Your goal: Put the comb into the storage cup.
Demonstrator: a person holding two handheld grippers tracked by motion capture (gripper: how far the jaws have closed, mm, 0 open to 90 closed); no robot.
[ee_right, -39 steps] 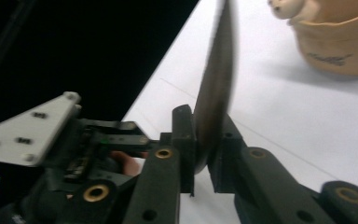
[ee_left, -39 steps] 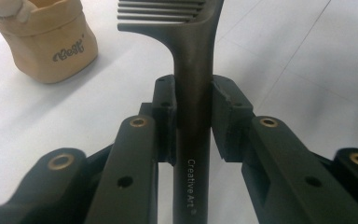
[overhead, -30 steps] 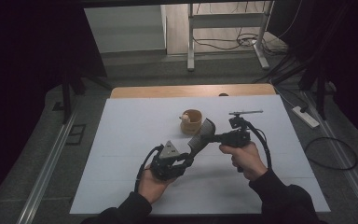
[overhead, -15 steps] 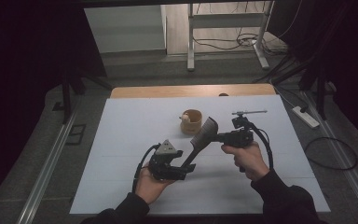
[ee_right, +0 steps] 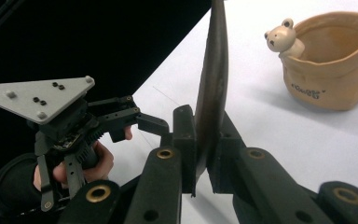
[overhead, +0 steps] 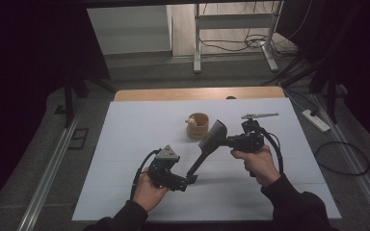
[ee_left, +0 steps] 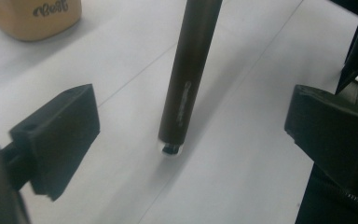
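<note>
My right gripper (overhead: 220, 141) pinches the comb (overhead: 207, 147) tight. My left gripper (overhead: 189, 181) has just opened its fingers around the handle tip, not touching. The bear cup (overhead: 198, 125) sits at eleven o'clock from the comb on the worktop (overhead: 135, 130).

Seen from above, you hold a dark comb (overhead: 206, 147) over the white table (overhead: 125, 144): your right gripper (overhead: 227, 141) clamps its toothed head, the handle slanting down toward your left gripper (overhead: 191, 180). That gripper's jaws have just been opening, and the handle's tip lies at them, free of their fingers. Just beyond the comb's head stands a small tan cup (overhead: 197, 125). A slim grey tool (overhead: 260, 115) lies on the table behind your right hand (overhead: 255, 163).
</note>
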